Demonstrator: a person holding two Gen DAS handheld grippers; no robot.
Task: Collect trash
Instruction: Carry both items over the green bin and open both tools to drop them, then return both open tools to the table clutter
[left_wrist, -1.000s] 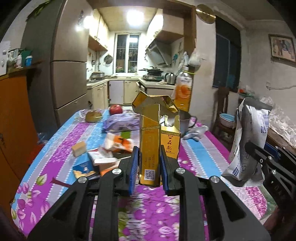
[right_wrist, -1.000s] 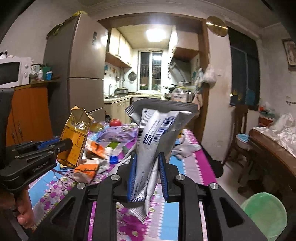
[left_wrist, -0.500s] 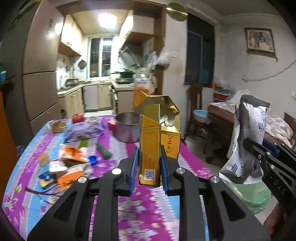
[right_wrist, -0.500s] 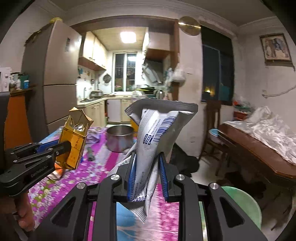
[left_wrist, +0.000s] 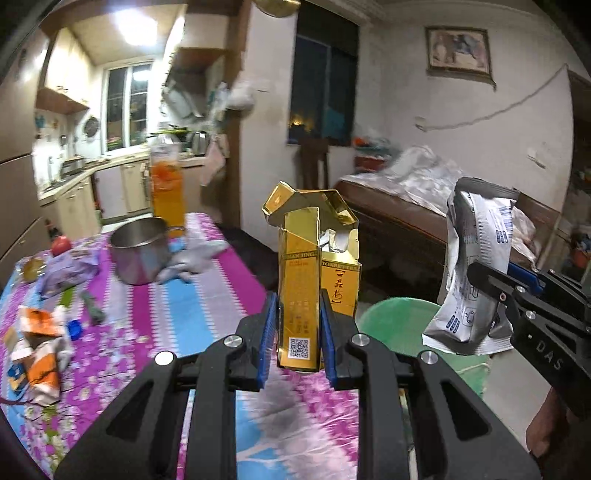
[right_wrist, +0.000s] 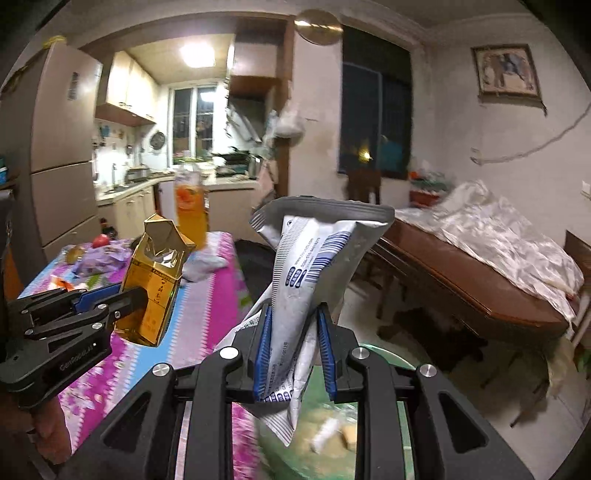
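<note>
left gripper (left_wrist: 294, 332): blue pads clamped on both sides of the torn-open gold cardboard cigarette carton (left_wrist: 300, 291); carton upright, top flaps ripped, held above the near edge of the table (left_wrist: 207, 306).
right gripper (right_wrist: 293, 354): pads pinching the lower part of the crumpled silver-white foil pouch with blue print (right_wrist: 314, 266); pouch stands upright, bottom tail hangs below the pads.
bin: round green plastic trash bin (left_wrist: 402, 317) on the floor just past the table edge; pouch hangs over it in the right wrist view, light scraps inside.
table: pink/blue floral cloth; steel pot (left_wrist: 138, 251), orange drink bottle (left_wrist: 168, 192), red apple (left_wrist: 61, 245), orange-white wrappers (left_wrist: 38, 347) at the left edge.
blur: the bin's inside in the right wrist view is smeared.
</note>
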